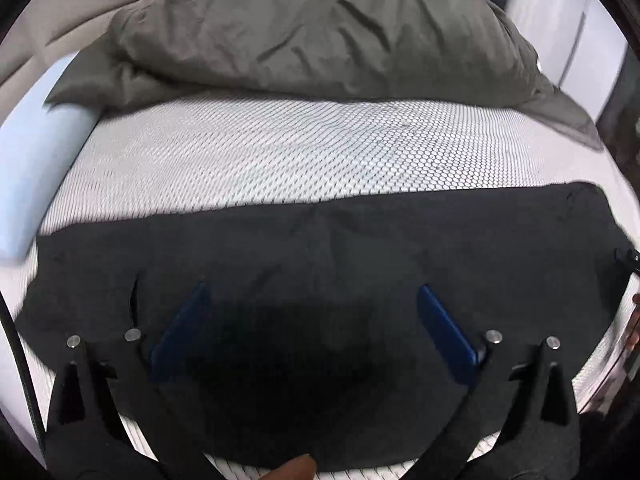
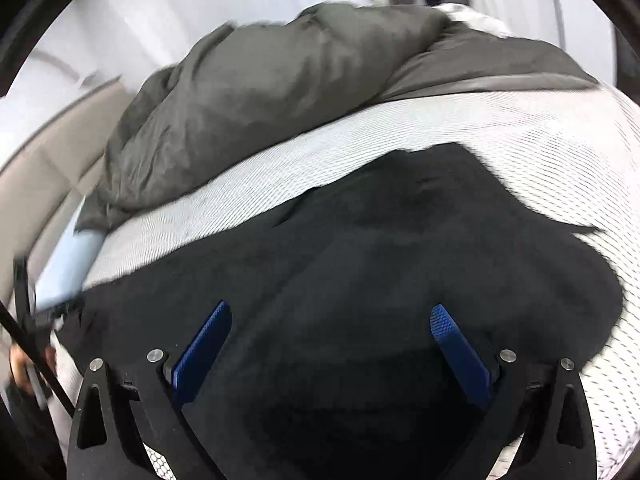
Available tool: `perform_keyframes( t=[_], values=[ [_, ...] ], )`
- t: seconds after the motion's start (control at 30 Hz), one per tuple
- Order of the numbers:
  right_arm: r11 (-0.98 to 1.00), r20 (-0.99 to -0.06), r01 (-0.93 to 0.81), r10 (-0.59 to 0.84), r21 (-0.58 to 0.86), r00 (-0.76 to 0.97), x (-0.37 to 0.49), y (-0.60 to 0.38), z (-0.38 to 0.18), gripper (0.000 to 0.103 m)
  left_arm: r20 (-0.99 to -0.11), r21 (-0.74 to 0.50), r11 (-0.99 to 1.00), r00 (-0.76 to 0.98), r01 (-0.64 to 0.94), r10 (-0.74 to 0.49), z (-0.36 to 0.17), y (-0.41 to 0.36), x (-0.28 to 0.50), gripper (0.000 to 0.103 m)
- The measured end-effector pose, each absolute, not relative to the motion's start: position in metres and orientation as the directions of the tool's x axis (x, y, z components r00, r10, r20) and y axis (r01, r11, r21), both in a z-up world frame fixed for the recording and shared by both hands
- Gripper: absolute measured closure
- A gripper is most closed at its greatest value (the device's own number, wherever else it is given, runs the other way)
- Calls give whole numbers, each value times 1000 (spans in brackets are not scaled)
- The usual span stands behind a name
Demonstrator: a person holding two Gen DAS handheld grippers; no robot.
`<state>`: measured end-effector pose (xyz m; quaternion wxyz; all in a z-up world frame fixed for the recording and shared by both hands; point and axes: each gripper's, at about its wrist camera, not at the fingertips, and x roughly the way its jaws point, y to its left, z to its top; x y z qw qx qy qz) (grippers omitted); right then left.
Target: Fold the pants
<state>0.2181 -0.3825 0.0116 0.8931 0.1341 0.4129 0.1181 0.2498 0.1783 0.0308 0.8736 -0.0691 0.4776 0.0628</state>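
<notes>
I hold a two-finger gripper in each hand above black pants (image 1: 320, 264) that lie spread flat across the near part of a bed. My left gripper (image 1: 312, 300) has its jaws spread as wide as they go, with nothing between the blue pads (image 1: 444, 332); the dark cloth lies below them, not pinched. My right gripper (image 2: 332, 316) is also wide open and empty, its blue pads (image 2: 204, 348) hovering over the same black fabric. The pants run as a broad dark band from left to right, on a white mattress cover (image 1: 280, 152) with a fine honeycomb pattern. Beyond them, on the far side of the bed, sits a crumpled grey-green duvet (image 1: 320, 32). A pale blue pillow (image 1: 36, 160) rests at the far left edge, beside a beige padded headboard (image 1: 72, 8). Both views are slightly blurred.
</notes>
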Motion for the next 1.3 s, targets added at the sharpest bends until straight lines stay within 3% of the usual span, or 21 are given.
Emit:
perform_keyframes(
  t=[0.07, 0.23, 0.43, 0.57, 0.73, 1.07, 1.17, 1.2, 1.23, 1.3],
  values=[
    [899, -668, -98, 386, 426, 637, 213, -404, 15, 2, -840, -104, 969, 542, -223, 35, 30, 180, 228, 1],
    [913, -653, -17, 304, 407, 694, 194, -447, 24, 1, -804, -200, 943, 594, -265, -4, 25, 170, 197, 1],
    [861, -608, 29, 335, 508, 720, 174, -490, 16, 2, -836, -99, 969, 546, -225, 41, -9, 135, 206, 1],
    [820, -585, 24, 387, 572, 713, 161, -512, 5, 2, -860, -95, 968, 510, -232, 38, -23, 133, 208, 1],
    [788, -595, 67, 403, 612, 696, 149, -530, -14, 15, -846, -160, 962, 533, -220, -19, -21, 130, 204, 1],
    [790, -601, 21, 449, 613, 661, 176, -491, -25, 20, -786, -253, 963, 600, -93, -149, 1, 95, 200, 1],
    [780, -606, 73, 419, 621, 677, 184, -494, -34, 32, -786, -249, 967, 595, -59, -166, -1, 84, 200, 1],
    [777, -600, 83, 409, 624, 688, 186, -495, -36, 41, -794, -234, 971, 586, -53, -160, -4, 80, 201, 1],
    [778, -595, 91, 394, 622, 701, 187, -496, -37, 59, -806, -216, 975, 573, -50, -150, -7, 78, 201, 1],
    [777, -575, 87, 381, 624, 724, 189, -496, -36, 70, -829, -179, 982, 546, -55, -121, -15, 72, 200, 1]
  ],
)
